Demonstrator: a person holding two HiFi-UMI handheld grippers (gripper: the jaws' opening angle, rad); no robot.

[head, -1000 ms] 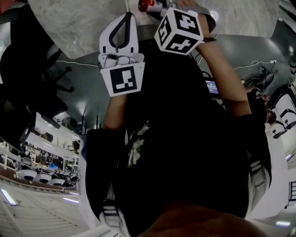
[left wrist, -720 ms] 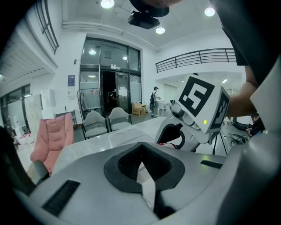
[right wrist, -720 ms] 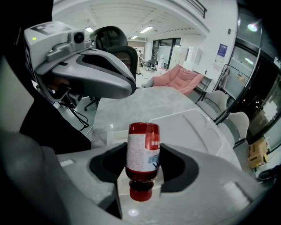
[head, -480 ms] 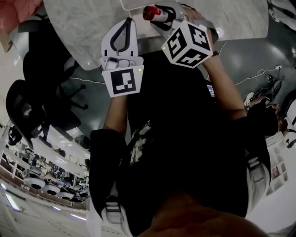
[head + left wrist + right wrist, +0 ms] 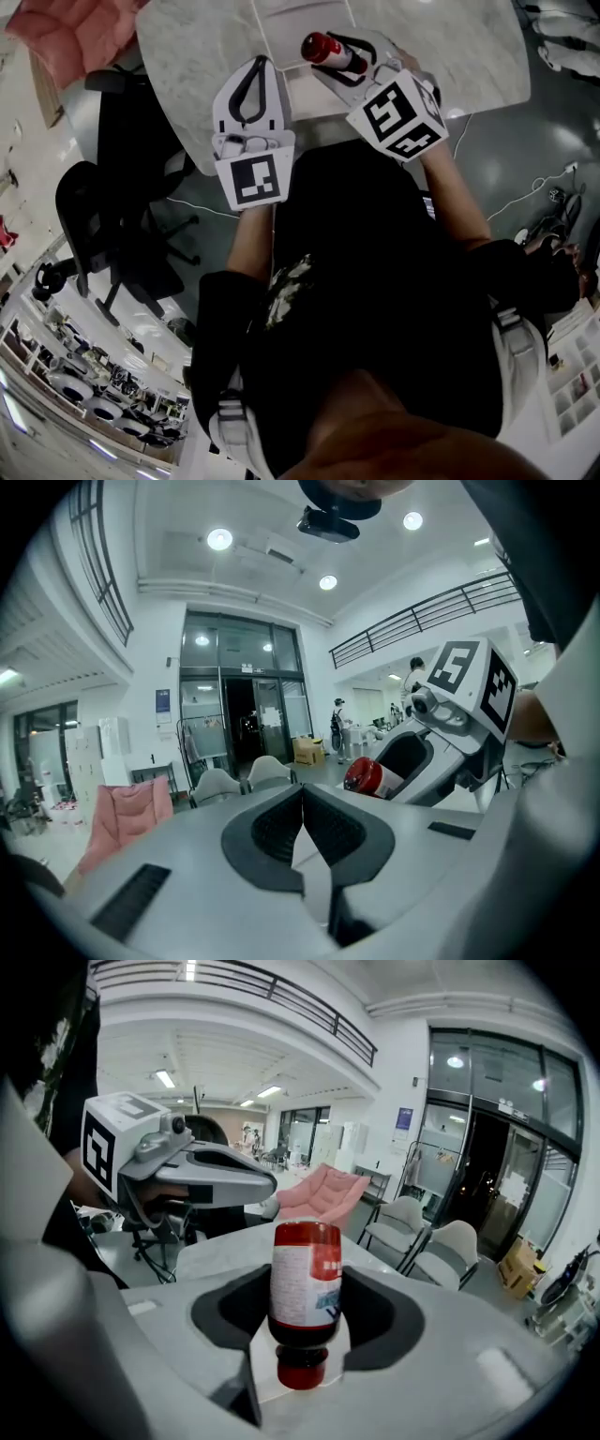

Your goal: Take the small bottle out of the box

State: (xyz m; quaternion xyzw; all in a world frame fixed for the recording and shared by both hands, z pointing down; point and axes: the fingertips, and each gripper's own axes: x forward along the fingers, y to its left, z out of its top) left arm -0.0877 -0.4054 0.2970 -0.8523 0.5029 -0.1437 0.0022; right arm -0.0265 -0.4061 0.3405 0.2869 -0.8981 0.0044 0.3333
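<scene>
**Desk** [image 5: 187, 47]: pale, marbled top, seen at the upper edge of the head view.

**Left gripper** [image 5: 258, 66] [image 5: 302, 797]: held over the desk's near edge. Its jaws are pressed together with nothing between them.

**Small bottle** [image 5: 330, 52] [image 5: 305, 1283] [image 5: 364, 775]: red body with a white label printed in red and blue, and a red cap. It is held off the desk, cap end toward the gripper's body and base pointing outward. In the head view it overlaps the near right corner of the box. How high it sits above the box cannot be judged.

**Box** [image 5: 281, 28]: white, shallow and rectangular, standing on the desk, partly cut off by the top of the head view. Its contents cannot be made out.

**Right gripper** [image 5: 337, 56] [image 5: 305, 1302]: just right of the left gripper. Its jaws are clamped on the small bottle, one dark pad on each side of the label.
</scene>
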